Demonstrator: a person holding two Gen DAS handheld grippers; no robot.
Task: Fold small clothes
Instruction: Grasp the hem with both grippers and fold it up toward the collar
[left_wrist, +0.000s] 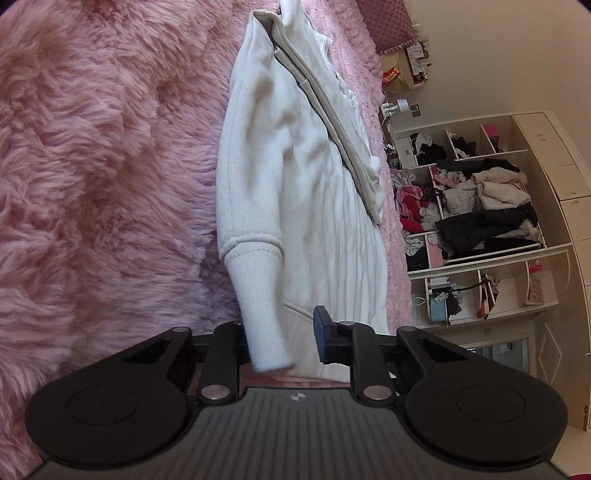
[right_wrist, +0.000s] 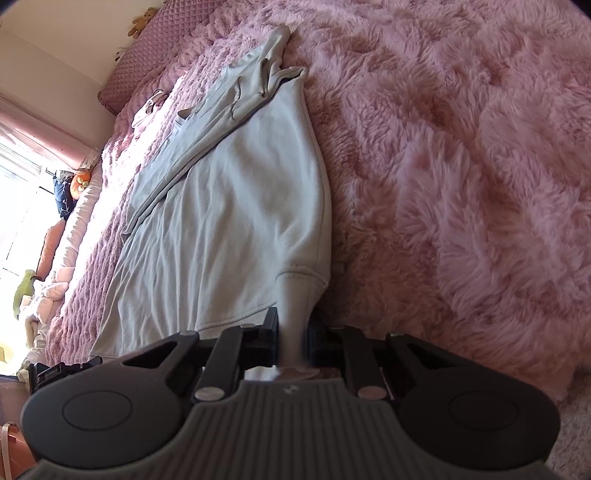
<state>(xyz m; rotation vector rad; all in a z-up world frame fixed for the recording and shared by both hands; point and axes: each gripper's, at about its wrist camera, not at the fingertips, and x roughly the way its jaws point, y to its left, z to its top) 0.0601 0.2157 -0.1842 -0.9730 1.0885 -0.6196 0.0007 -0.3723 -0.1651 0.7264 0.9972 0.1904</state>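
Each camera sits on its own gripper, very near the bed, and looks forward and down along the fingers. Both views share the white garment (left_wrist: 295, 192) (right_wrist: 236, 206) and pink blanket (left_wrist: 92, 166) (right_wrist: 461, 166).

A fluffy pink blanket (left_wrist: 92, 166) covers the bed ahead of me. At 3 o'clock, cream open shelving (left_wrist: 480, 206) holds heaped clothes against a cream wall (left_wrist: 498, 55). At 9 o'clock, a bright window (right_wrist: 14, 206) with pink curtain (right_wrist: 33, 136) admits daylight. A quilted pink headboard (right_wrist: 147, 55) stands at 11 o'clock.
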